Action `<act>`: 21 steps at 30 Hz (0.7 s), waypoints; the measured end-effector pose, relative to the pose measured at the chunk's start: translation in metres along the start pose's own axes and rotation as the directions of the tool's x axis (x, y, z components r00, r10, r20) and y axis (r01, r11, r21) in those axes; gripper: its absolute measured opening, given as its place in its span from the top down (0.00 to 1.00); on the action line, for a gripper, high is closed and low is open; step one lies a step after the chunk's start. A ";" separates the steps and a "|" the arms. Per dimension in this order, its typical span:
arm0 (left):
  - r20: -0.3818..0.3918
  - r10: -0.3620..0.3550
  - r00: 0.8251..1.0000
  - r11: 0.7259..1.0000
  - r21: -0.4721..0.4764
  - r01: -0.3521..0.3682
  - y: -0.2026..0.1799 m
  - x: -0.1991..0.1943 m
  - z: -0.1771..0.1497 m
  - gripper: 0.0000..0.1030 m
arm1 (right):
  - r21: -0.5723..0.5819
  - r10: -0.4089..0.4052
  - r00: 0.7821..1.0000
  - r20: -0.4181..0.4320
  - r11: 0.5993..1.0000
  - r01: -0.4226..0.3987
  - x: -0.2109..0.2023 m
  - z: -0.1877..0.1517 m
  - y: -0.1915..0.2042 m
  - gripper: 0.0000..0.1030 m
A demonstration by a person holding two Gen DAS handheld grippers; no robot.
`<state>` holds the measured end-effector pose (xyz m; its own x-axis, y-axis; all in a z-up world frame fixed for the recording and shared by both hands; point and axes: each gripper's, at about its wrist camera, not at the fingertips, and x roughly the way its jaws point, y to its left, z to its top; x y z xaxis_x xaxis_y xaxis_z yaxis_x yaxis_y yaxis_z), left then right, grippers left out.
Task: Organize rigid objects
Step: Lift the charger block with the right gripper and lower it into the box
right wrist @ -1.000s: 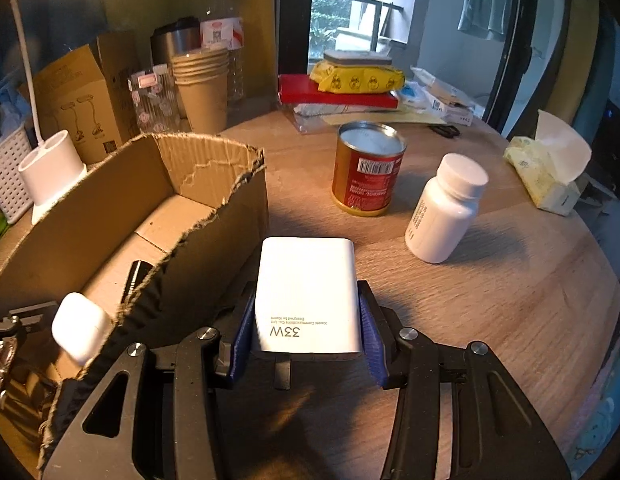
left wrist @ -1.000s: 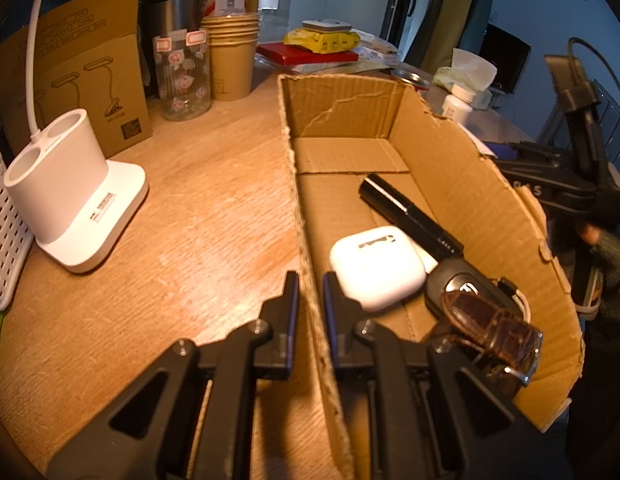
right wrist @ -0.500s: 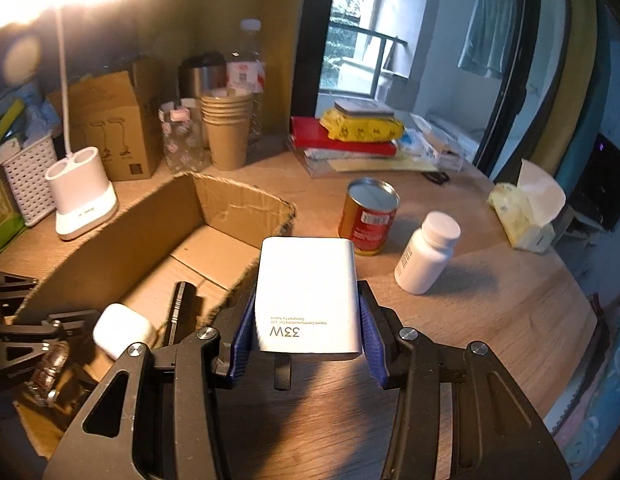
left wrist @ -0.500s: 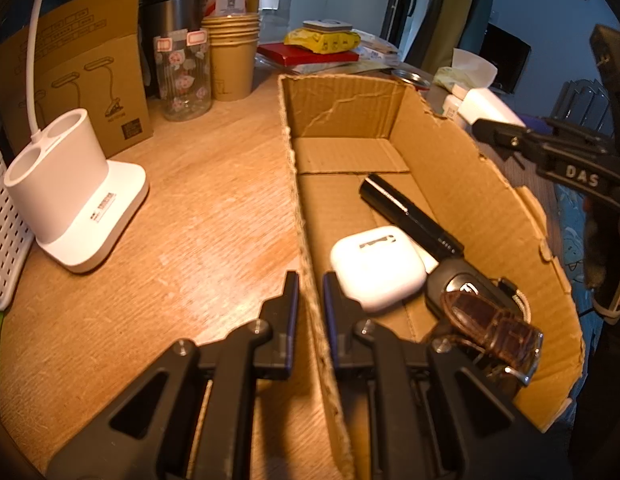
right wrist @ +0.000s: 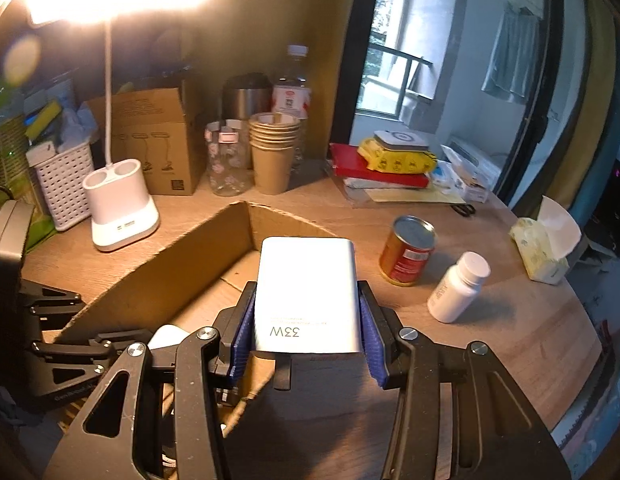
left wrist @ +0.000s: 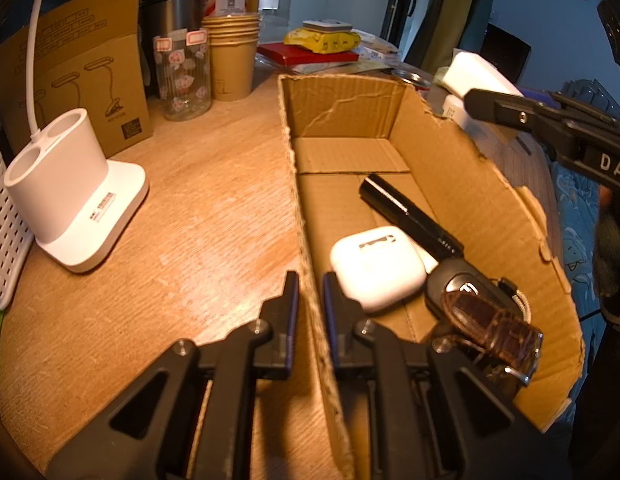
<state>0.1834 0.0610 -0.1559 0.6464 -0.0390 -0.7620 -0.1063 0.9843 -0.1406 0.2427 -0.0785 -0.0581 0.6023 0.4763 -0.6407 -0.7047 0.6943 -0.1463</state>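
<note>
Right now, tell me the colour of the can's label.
Red, on the can; right wrist view shows it best.

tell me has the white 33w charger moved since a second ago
Yes. In the right gripper, the white charger has risen and crossed left: beside the cardboard box wall before, now above its inside.

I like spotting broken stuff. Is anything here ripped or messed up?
Yes. The cardboard box looks damaged: its right wall has a ragged, torn top edge, and a crack runs across its far wall. The left tool is clamped on the box's other wall. Nothing looks spilled.
</note>
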 end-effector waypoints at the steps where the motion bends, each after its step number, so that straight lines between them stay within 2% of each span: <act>1: 0.000 0.000 1.000 1.000 0.000 0.000 0.000 0.000 0.000 0.87 | -0.002 0.006 1.000 0.000 1.000 -0.006 0.001 0.000 0.002 0.52; 9: 0.000 0.000 1.000 1.000 0.000 0.000 0.000 0.000 0.000 0.87 | -0.024 0.037 0.999 -0.001 0.999 -0.037 0.009 0.004 0.017 0.52; 21: 0.000 0.000 1.000 1.000 0.000 0.000 0.000 0.000 0.000 0.87 | -0.043 0.037 0.999 -0.023 0.998 -0.038 0.027 0.004 0.020 0.52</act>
<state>0.1834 0.0608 -0.1558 0.6463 -0.0387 -0.7621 -0.1068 0.9843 -0.1405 0.2460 -0.0497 -0.0752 0.5672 0.4886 -0.6631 -0.7423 0.6520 -0.1545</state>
